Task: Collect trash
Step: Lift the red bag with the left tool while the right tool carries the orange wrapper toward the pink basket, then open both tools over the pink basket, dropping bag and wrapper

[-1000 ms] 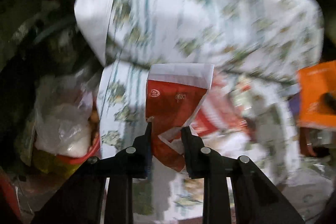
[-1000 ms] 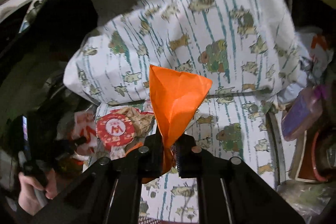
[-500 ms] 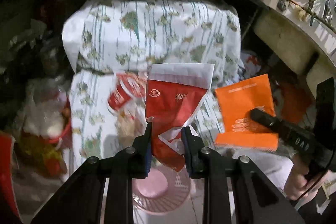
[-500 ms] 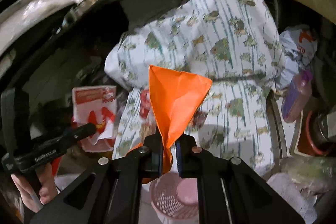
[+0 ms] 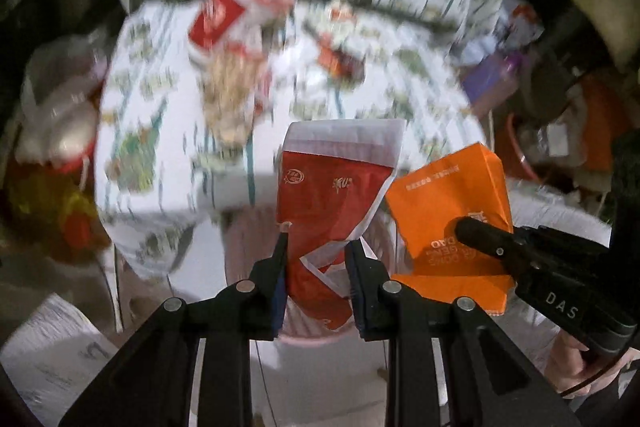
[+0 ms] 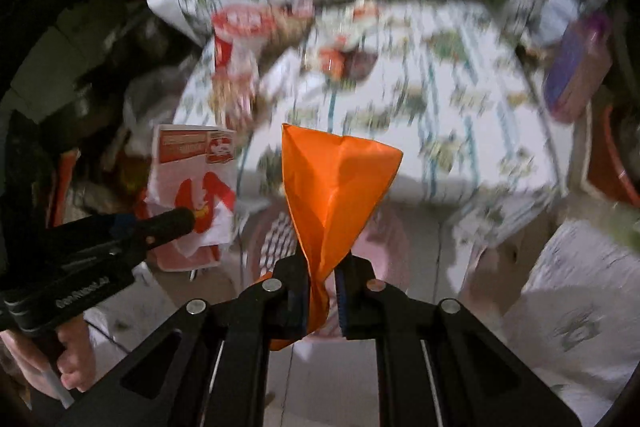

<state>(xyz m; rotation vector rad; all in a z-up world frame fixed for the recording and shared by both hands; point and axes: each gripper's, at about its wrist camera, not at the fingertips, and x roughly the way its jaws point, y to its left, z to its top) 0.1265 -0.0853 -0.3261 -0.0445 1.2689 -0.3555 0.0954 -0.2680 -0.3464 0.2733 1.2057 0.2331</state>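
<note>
Little of the writing can be read: the black body of the right gripper (image 5: 472, 227) carries the letters "DAS" in the left wrist view, the orange packet (image 5: 452, 219) shows upside-down white print ending in "DAO", and the red and white packet (image 5: 332, 203) has a small round logo and a pale mark too blurred to spell out. In the right wrist view that same packet has a red banner of white text (unreadable).

The left gripper (image 5: 316, 247) points steeply down, its jaws pinching the red and white packet by its lower part; the packet stands upright along the jaws, its white band on top. The right gripper also tilts steeply down, jaws pressed nearly together on the twisted bottom of the orange packet, which fans upward from the pinch like a cone. A hand (image 6: 68, 359) grips the handle of the left gripper at lower left in the right wrist view.

Both packets hang side by side above a pink basket (image 6: 384, 231) on the floor, just in front of a bed (image 5: 168, 163) with a patterned sheet, where blurred wrappers (image 5: 224, 27) lie.
</note>
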